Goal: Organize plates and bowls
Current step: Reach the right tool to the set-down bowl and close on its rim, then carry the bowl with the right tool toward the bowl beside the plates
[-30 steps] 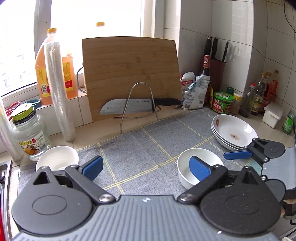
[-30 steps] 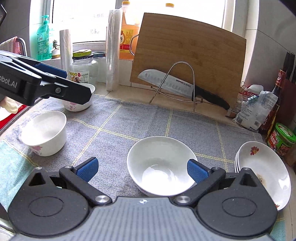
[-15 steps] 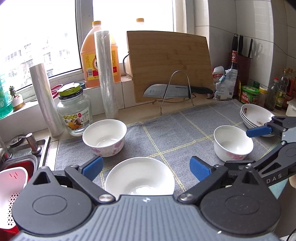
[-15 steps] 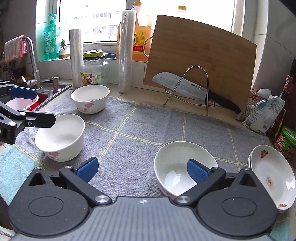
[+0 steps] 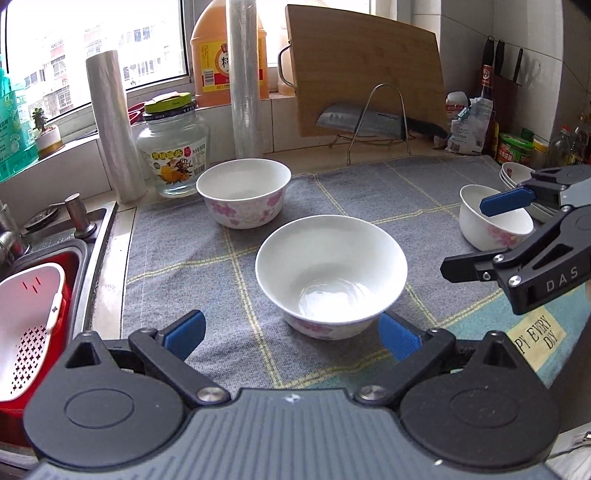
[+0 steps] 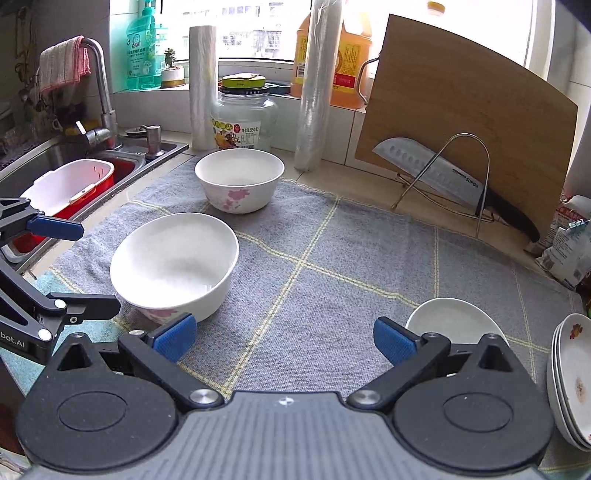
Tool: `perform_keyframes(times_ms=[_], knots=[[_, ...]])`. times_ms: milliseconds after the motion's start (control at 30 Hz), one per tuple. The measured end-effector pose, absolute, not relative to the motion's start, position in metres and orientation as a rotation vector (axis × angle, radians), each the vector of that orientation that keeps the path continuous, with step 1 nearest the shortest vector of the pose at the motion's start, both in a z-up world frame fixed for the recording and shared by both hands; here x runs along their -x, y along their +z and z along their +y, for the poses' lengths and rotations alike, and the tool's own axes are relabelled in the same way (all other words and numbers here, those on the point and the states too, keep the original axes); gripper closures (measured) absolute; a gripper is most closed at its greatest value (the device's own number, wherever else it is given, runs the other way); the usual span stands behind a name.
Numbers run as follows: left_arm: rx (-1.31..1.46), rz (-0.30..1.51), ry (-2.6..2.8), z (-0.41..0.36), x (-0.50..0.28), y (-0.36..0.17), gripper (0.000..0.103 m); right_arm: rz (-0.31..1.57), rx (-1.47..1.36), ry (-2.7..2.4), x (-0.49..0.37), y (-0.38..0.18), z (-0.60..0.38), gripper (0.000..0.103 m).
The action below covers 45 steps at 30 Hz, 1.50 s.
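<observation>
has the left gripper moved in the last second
Yes. The left gripper has swung toward the sink: the cutting board slid from centre to right, and a nearer bowl now sits between its open fingers.

Daylight pours in from the window along the top of both views, blown out to near white at the upper right of the right wrist view, where the pane loses all detail. The grey cloth is evenly and softly lit, with only faint shadows under the bowls. A wet sheen glints inside the nearest bowl. Fisheye bending curves the wall tiles and cutting board toward the edges, and the corners darken. Focus is sharp at centre and slightly soft at the rim.
</observation>
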<state>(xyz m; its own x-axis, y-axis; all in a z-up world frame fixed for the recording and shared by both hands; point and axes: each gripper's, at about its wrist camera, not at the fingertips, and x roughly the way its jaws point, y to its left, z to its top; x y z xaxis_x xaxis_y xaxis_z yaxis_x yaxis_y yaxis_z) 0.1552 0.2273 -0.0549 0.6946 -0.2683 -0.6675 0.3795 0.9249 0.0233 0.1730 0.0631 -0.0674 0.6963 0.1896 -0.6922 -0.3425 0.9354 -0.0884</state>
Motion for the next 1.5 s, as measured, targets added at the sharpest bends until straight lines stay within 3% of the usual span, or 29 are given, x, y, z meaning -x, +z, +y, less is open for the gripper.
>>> perform_keyframes(times_ms=[667, 1167, 1500], knots=[[-0.221, 0.685, -0.437, 0.208, -0.175, -0.084, 0.003, 0.787, 0.269, 0.449, -0.219, -0.072, 0.110, 0.001], [-0.245, 0.647, -0.492, 0.204, -0.175, -0.085, 0.012, 0.846, 0.279, 0.545, -0.247, -0.086, 0.135, 0.025], [-0.255, 0.630, -0.509, 0.202, -0.175, -0.086, 0.015, 0.897, 0.237, 0.606, -0.260, -0.084, 0.130, 0.030]])
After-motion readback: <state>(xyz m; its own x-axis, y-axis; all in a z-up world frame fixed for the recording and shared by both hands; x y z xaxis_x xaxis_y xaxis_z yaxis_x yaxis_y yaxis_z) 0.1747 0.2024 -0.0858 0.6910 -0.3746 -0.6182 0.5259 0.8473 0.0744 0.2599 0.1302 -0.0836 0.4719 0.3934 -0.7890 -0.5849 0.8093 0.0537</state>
